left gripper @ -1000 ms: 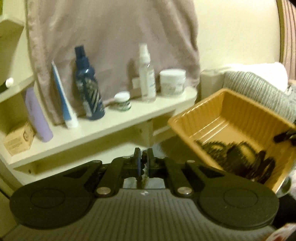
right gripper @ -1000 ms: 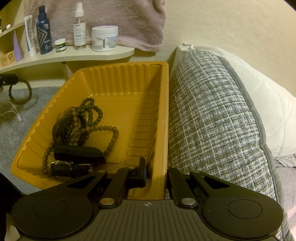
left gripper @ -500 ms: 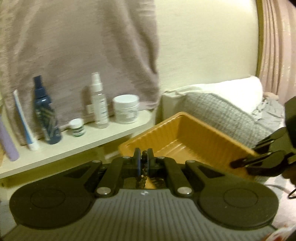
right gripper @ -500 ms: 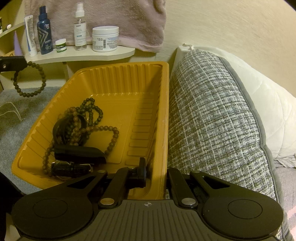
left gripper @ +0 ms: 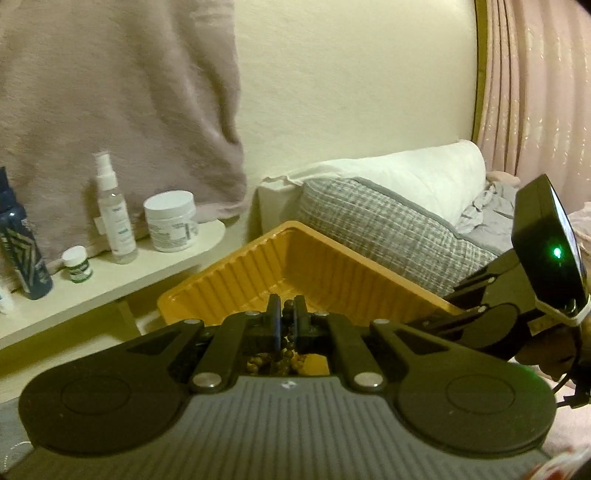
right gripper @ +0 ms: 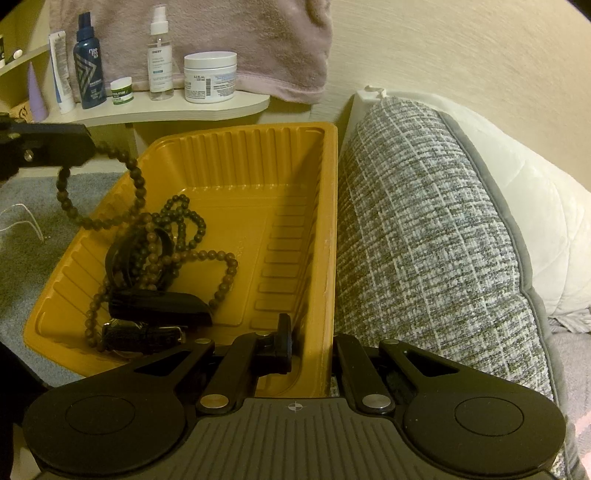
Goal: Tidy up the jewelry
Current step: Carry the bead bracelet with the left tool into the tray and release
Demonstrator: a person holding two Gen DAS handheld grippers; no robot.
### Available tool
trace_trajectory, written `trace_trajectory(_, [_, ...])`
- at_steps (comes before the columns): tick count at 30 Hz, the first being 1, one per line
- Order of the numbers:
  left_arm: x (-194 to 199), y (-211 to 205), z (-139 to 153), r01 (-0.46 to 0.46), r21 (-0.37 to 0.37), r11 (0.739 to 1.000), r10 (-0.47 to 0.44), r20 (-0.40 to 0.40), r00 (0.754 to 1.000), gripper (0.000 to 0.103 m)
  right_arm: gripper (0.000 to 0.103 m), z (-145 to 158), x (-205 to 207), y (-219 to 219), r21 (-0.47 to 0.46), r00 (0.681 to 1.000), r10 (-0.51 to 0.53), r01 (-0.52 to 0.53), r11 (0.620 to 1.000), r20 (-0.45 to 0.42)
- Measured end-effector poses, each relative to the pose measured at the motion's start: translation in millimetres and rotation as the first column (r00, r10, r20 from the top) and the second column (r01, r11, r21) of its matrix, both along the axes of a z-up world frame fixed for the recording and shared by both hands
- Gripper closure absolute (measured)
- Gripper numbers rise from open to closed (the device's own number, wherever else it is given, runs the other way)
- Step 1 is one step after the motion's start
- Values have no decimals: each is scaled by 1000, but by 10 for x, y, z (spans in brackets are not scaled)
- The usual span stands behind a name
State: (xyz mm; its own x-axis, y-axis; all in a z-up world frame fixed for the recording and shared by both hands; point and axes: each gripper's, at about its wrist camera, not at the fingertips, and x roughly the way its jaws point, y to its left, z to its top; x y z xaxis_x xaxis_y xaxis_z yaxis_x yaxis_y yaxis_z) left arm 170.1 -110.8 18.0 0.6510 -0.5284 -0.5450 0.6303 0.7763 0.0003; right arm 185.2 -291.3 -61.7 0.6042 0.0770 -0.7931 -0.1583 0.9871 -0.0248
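Note:
My left gripper [left gripper: 287, 314] is shut on a brown bead bracelet [left gripper: 280, 360]. In the right wrist view that bracelet [right gripper: 110, 210] hangs as a loop from the left gripper [right gripper: 83, 149], over the left rim of the yellow ribbed tray [right gripper: 266, 177]. Inside the tray lie a long brown bead necklace [right gripper: 221, 258], a black strap [right gripper: 159, 302] and a dark watch [right gripper: 140, 334]. My right gripper [right gripper: 310, 332] is shut on the tray's right wall, one finger inside and the other hidden outside. The left wrist view shows the tray [left gripper: 332, 266] ahead and the right gripper [left gripper: 458, 314] on its far rim.
A cream shelf [right gripper: 166, 110] behind the tray carries bottles, a white jar [right gripper: 209, 75] and a small pot, with a pink towel [right gripper: 221, 33] hanging above. A grey woven cushion [right gripper: 424, 221] presses against the tray's right side. Grey carpet [right gripper: 22, 258] lies to the left.
My left gripper has carried the bracelet rightward from beside the shelf to the tray's left rim. The right gripper and the tray have stayed still.

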Motion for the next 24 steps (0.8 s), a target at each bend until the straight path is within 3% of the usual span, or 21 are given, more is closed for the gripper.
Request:
trace_trajectory(14, [-3, -145, -166, 20, 23, 1000, -19, -41, 999, 96, 98, -7, -16, 11, 2, 1000, -1, 1, 1000, 0])
trace_trajectory(16, [20, -153, -200, 13, 30, 999, -11, -61, 998, 77, 98, -5, -13, 5, 2, 1000, -1, 1, 1000, 0])
trace_trajectory(24, [6, 48, -201, -38, 19, 999, 39, -55, 998, 76, 98, -9, -11, 1, 2, 1000, -1, 1, 1000, 0])
